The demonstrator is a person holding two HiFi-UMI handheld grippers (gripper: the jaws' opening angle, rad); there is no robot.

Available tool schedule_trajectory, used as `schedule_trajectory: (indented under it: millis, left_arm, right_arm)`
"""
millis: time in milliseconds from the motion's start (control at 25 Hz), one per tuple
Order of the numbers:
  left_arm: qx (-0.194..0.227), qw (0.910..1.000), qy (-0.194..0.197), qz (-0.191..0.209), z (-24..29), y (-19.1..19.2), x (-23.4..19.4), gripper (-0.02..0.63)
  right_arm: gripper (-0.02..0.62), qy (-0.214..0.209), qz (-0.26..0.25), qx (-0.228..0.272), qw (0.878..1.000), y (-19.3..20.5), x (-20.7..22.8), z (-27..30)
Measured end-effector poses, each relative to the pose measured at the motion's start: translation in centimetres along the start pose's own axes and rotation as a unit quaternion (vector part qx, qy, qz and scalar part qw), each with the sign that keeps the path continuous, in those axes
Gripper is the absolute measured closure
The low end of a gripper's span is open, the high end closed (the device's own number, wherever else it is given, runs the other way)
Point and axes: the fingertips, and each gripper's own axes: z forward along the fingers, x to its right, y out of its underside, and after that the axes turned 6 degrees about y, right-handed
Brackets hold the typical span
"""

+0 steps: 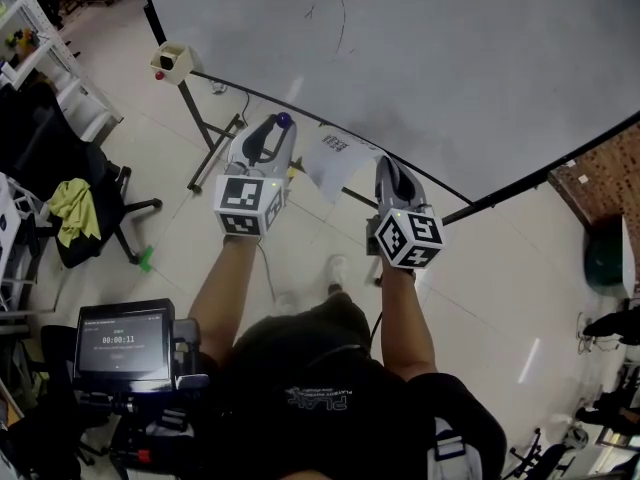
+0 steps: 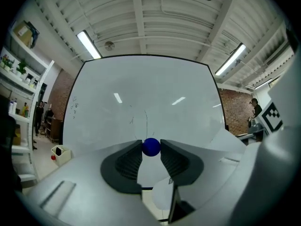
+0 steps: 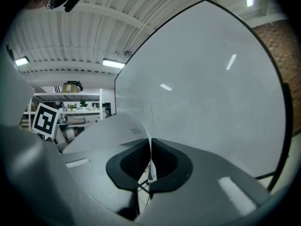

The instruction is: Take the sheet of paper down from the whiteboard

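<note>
Paper (image 1: 335, 158): pinching its right edge in closed right hand-held gripper (image 3: 149, 160), trailing leftward toward left hand-held gripper (image 2: 151, 150) clamping blue ball (image 2: 151, 146).

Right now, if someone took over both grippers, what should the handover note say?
Left gripper: shut on a small blue ball, probably the magnet that pinned the sheet.
Right gripper: shut on one edge of the sheet of paper.
Sheet: clear of the whiteboard, held in the air between the grippers.
Done: the sheet is down.
Left: likely just putting the sheet and the ball somewhere.
</note>
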Motion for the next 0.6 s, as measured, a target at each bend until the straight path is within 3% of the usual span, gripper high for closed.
schedule_trajectory:
  millis: [360, 600]
  left_arm:
    - [-0.007, 0.9998, 0.019, 0.008, 0.7, 0.5, 1.6, 0.483]
    - [-0.001, 0.9999, 0.009, 0.013, 0.4, 0.3, 0.7, 0.483]
  right_arm:
    - [0.581, 0.005, -0.026, 0.009, 1.0, -0.6, -0.6, 0.1]
    - [0.581, 0.008, -0.042, 0.022, 0.999, -1.4, -1.5, 0.1]
